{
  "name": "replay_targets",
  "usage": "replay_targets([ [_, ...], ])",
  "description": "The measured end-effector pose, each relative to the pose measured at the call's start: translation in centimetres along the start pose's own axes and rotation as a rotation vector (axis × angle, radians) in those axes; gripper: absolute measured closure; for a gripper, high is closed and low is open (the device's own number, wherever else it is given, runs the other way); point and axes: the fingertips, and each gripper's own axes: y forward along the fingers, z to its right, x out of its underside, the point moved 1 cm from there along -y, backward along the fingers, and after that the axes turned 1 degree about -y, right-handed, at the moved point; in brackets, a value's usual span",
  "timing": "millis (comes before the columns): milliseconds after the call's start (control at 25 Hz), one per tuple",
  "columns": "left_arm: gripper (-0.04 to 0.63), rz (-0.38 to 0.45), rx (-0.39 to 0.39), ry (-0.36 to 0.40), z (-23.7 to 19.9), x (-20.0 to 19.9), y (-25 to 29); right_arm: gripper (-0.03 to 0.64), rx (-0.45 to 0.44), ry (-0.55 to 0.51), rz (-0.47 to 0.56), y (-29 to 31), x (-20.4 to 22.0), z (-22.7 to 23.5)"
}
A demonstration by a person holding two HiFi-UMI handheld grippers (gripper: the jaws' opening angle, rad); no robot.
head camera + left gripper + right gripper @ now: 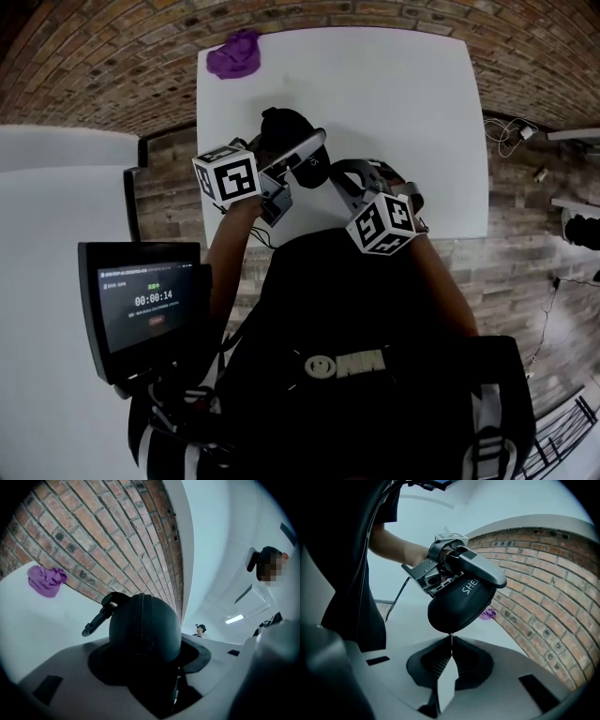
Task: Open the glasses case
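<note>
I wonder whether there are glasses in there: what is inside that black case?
Nothing inside shows. The glasses case is zipped shut, its zipper closed along the whole visible seam, and it is held in the left gripper. The shell covers whatever it holds, glasses or none.

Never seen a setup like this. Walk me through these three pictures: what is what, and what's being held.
There is no robot: a person stands at a white table with a hand-worked claw in each hand. The head view looks down from the person's head. The other two views each look along one claw. A purple cloth lies at the table's far corner. The left claw grips a black zipped glasses case. The right claw is shut, its tips at the case's end; whether it pinches the zip tab is unclear.
</note>
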Motion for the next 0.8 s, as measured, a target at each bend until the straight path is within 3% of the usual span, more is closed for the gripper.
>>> replay_targets([
  [160, 0.313, -0.081, -0.004, 0.041, 0.4, 1.3, 0.7, 0.611, -0.057, 0.007, -0.04, 0.1, 0.6, -0.6],
  [280, 0.316, -0.191, -0.014, 0.111, 0.8, 3.3, 1.3, 0.611, -0.022, 0.054, -0.006, -0.5, 0.2, 0.6],
  [360, 0.316, -0.214, -0.008, 0.127, 0.9, 4.1, 1.4, 0.612, -0.013, 0.085, 0.001, -0.8, -0.1, 1.5],
  [560, 0.316, -0.063, -0.007, 0.0, -0.2, 1.9, 0.7, 0.611, -0.127, 0.106, -0.053, -0.7, 2.3, -0.4],
  [640, 0.316, -0.031, -0.005, -0.01, -0.2, 1.1, 0.5, 0.593, -0.148, 0.104, -0.041, -0.9, 2.8, -1.4],
  [720, 0.314, -0.023, 0.008, -0.012, 0.1, 0.8, 0.5, 0.534, -0.154, 0.099, -0.026, -0.9, 2.5, -2.1],
  [800, 0.314, -0.025, 0.016, -0.009, 0.5, 0.8, 0.7, 0.526, -0.134, 0.098, -0.003, -0.7, 1.7, -1.9],
])
